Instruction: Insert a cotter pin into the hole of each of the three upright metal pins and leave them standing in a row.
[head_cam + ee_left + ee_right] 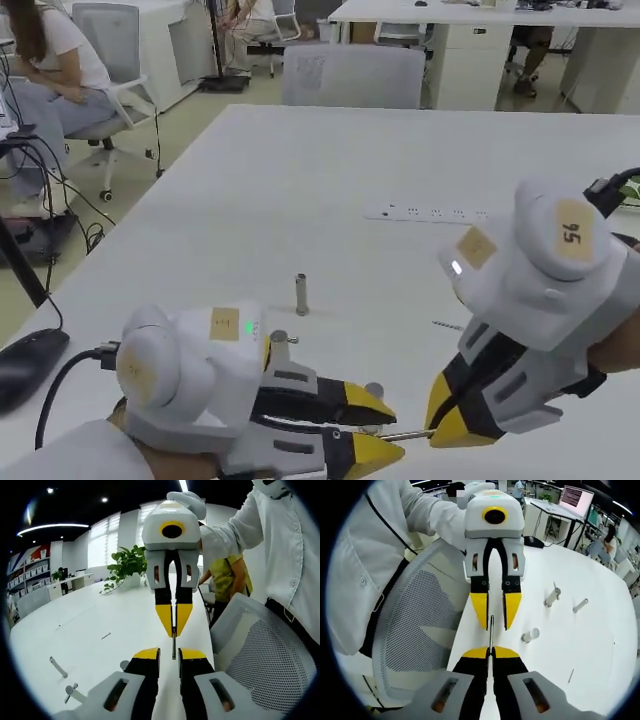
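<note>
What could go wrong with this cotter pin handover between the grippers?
1. The cotter pin is pinched only by the right gripper; the left gripper is open around it, so releasing early may drop it.
2. A metal pin stands close to the left gripper and could get knocked over.

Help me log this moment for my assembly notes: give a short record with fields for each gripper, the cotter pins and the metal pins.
right gripper: shut on held cotter pin
left gripper: open, jaws either side of that pin's free end
spare cotter pin: lying on the table, right of the metal pins
far metal pin: upright, no cotter pin visible
middle metal pin: upright, cotter pin appears fitted
near metal pin: upright beside the left gripper's jaw, no cotter pin visible
</note>
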Tool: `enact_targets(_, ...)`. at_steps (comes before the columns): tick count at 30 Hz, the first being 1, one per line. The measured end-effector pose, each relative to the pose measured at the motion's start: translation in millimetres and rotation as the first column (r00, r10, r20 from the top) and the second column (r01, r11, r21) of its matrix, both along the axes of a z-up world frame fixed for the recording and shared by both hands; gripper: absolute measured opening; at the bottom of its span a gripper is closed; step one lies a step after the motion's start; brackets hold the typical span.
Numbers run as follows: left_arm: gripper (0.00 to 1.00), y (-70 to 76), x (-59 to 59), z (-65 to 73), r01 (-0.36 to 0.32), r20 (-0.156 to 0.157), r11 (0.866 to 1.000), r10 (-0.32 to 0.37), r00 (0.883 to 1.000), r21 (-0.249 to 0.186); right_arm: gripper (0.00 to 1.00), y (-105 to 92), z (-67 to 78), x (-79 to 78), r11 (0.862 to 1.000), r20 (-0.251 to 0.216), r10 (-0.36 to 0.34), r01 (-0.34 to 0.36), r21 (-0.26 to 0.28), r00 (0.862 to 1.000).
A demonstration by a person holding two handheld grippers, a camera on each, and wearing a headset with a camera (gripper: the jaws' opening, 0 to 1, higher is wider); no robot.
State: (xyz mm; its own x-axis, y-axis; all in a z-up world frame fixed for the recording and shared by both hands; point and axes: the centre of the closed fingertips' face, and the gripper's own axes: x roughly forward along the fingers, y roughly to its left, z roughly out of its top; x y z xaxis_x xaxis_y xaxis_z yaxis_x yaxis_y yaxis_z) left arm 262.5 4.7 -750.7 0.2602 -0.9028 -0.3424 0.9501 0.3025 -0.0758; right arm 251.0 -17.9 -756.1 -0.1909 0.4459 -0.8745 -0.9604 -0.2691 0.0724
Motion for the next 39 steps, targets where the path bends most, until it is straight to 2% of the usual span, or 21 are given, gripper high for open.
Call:
enact_targets(4, 0.18, 7.6, 11.4, -5.3, -0.050, -0.046, 0.998, 0.048, 0.998, -0.030, 0.03, -6.4, -3.0, 6.3, 0.999, 0.001, -0.033, 0.033, -0.002, 0.999)
enact_targets(6, 0.21, 11.3, 17.8, -10.5, -0.070, -0.054, 0.997, 0.068, 0.996, -0.031, 0.03, -9.0, -3.6, 9.8, 0.999, 0.003, -0.050, 0.050, -0.001, 0.999)
enact_targets(8, 0.19, 16.2, 25.7, -17.6, -0.099, -0.045, 0.995, 0.098, 0.994, -0.012, 0.03, -11.7, -4.3, 12.2, 0.998, -0.001, -0.064, 0.064, 0.000, 0.998)
enact_targets(11, 0.20, 21.2, 34.7, -23.8, -0.131, -0.053, 0.991, 0.130, 0.990, -0.017, 0.03, -16.5, -6.7, 15.0, 0.997, -0.001, -0.081, 0.081, -0.006, 0.997)
enact_targets(15, 0.22, 25.6, 43.6, -37.9, -0.148, -0.050, 0.989, 0.149, 0.988, 0.010, 0.03, -22.8, -10.2, 18.3, 0.995, -0.003, -0.103, 0.103, -0.012, 0.995)
enact_targets(17, 0.23, 26.0, 46.7, -42.0, -0.150, -0.033, 0.988, 0.151, 0.988, 0.020, 0.03, -25.8, -12.2, 20.6, 0.993, -0.002, -0.117, 0.117, -0.016, 0.993)
enact_targets(24, 0.25, 22.7, 56.1, -64.3, -0.145, -0.032, 0.988, 0.147, 0.989, 0.056, 0.03, -34.0, -16.8, 24.5, 0.988, -0.005, -0.153, 0.153, -0.027, 0.988)
enact_targets(31, 0.23, 19.0, 59.2, -81.4, -0.144, -0.013, 0.987, 0.145, 0.989, 0.075, 0.03, -40.0, -17.9, 25.6, 0.984, -0.012, -0.173, 0.173, -0.038, 0.985)
enact_targets(34, 0.21, 17.5, 60.4, -85.4, -0.150, -0.013, 0.987, 0.151, 0.988, 0.063, 0.03, -40.8, -18.1, 27.9, 0.983, -0.011, -0.182, 0.182, -0.035, 0.983)
enact_targets(39, 0.17, 14.0, 60.1, -92.5, -0.146, 0.016, 0.986, 0.145, 0.989, 0.077, 0.03, -40.7, -19.0, 31.7, 0.979, -0.010, -0.200, 0.200, -0.030, 0.980)
